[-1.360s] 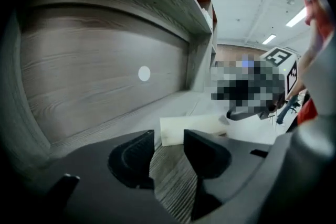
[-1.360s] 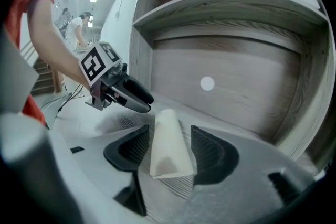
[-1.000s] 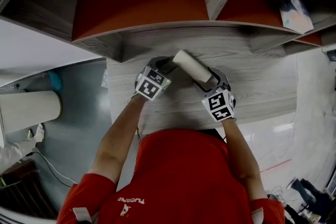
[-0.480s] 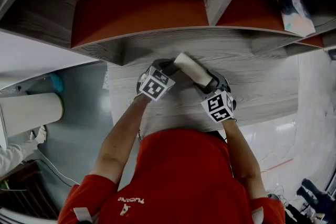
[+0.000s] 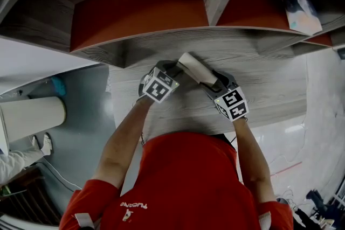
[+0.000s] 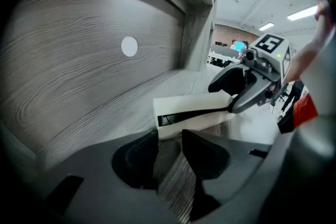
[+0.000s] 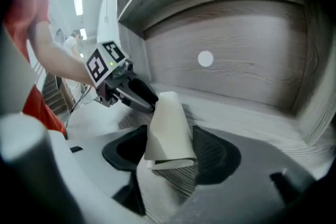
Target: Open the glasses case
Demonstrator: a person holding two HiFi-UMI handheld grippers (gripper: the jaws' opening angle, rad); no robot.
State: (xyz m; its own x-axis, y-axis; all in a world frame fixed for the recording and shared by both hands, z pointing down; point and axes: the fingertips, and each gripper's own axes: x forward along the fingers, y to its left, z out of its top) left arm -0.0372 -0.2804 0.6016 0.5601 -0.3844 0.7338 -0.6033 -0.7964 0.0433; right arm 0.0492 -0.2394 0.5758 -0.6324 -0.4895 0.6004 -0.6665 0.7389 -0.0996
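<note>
Where the wood-grain desk (image 5: 269, 89) runs under the shelf unit (image 5: 161, 40), the cream glasses case (image 5: 195, 67) sits between the two hand-held grippers, one long end toward each.

Right gripper (image 7: 169, 150): its own view shows the case's near end standing between the two dark jaws. Both pads lie against its sides, so the jaws are closed on the case. The case rises from them, tilted, toward the back panel (image 7: 252, 50).

Left gripper (image 6: 170, 140): its jaws stand slightly apart, with the desk's grain visible in the gap. The case's opposite end lies just at their tips, and its lower corner meets the left-hand tip. No clamping of that end can be confirmed. From this side a dark slit runs along the case between its upper and lower shells, so the case is parted a little.

Markings: no brand or lettering is visible on the case. Each gripper's cube bears black-and-white square markers, not text. A white round disc (image 6: 129, 46) on the back panel is blank. The person's red shirt (image 5: 183, 180) carries small white lettering near the lower edge of the head view, too small to read. A teal and white packet (image 5: 299, 5) on the upper right shelf shows no readable print.
</note>
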